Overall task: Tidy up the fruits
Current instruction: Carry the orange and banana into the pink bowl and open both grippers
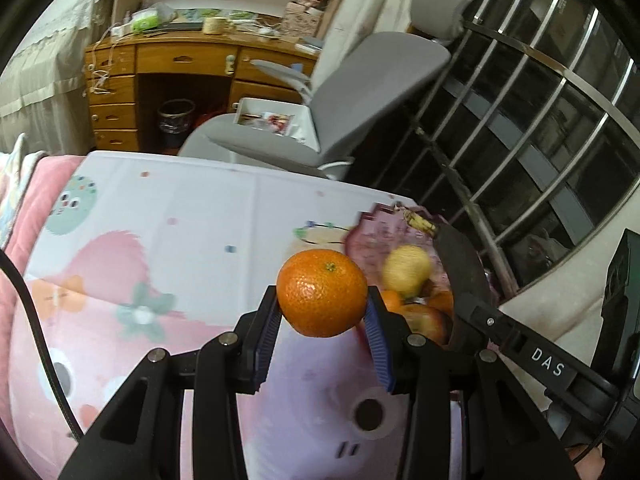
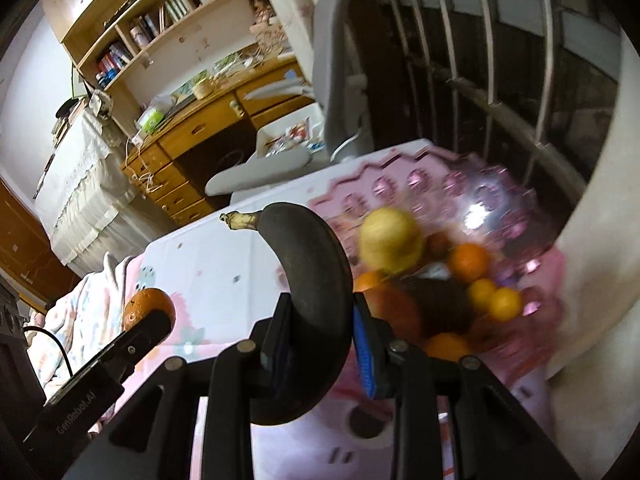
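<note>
Item 1. Left gripper (image 1: 322, 320): 2 black fingers with blue ribbed pads (image 1: 267, 338), jaws closed on an orange (image 1: 322, 293). The orange sits between the pads near their tips, stem end up, held clear above the printed sheet (image 1: 168, 216). In the right wrist view the same orange (image 2: 148, 308) shows to the left of the right jaws, at the tip of the left gripper (image 2: 150, 330).

Item 2. Right gripper (image 2: 318, 340): same build, jaws closed on a banana (image 2: 312, 280). The banana is almost wholly black, with a yellow stem pointing up and to the left of the jaws; its curved body runs down between the pads and out below them. In the left wrist view the banana (image 1: 460, 256) appears to the right of the left jaws, with the right gripper (image 1: 480, 320) under it.

Item 3. Pink bowl (image 2: 400, 184): patterned plastic, lying ahead and to the right of the right jaws on the sheet. Contents, blurred: 1 yellow fruit (image 2: 392, 244), possibly a lemon or pear; several oranges (image 2: 470, 262); 2 small oranges (image 2: 496, 298); 1 reddish fruit (image 2: 396, 312) just beyond the right pad.

Item 4. Background, beyond the jaws: grey chair (image 1: 360, 92), wooden desk (image 1: 180, 60), barred window (image 1: 540, 100).
</note>
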{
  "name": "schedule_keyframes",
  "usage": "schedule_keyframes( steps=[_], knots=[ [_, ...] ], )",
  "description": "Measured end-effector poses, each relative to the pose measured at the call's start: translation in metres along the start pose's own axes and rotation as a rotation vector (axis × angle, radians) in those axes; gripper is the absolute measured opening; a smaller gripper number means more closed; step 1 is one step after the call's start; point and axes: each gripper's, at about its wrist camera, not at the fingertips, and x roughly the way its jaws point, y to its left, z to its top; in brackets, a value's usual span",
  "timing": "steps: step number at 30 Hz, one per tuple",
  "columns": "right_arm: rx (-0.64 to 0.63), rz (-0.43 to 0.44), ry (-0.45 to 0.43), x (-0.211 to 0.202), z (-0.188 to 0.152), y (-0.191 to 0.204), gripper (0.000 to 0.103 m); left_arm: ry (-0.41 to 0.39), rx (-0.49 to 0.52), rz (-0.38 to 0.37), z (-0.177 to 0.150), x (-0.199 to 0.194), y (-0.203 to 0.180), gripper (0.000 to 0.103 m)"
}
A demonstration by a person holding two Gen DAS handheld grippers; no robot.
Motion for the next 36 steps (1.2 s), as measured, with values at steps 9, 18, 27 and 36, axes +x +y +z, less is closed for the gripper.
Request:
schedule_keyframes(
  steps=[9,18,27,36],
  knots=[
    [-0.052,-0.053,-0.036,-0.005,0.014,-0.051,0.029,0.032,0.026,-0.004,-0.003,0.036,-0.053,0.040],
    [-0.151,-0.092,-0.037,0.020,0.022,-0.090,0.029,0.075,0.036,0.049,-0.003,0.078,-0.078,0.040],
    [-0.191,-0.083,-0.003,0.051,0.026,-0.108,0.030,0.129,0.019,0.081,-0.007,0.109,-0.084,0.040],
    [-0.155,-0.102,-0.009,0.044,0.020,-0.105,0.054,0.136,0.020,0.063,-0.012,0.101,-0.080,0.061]
  ],
)
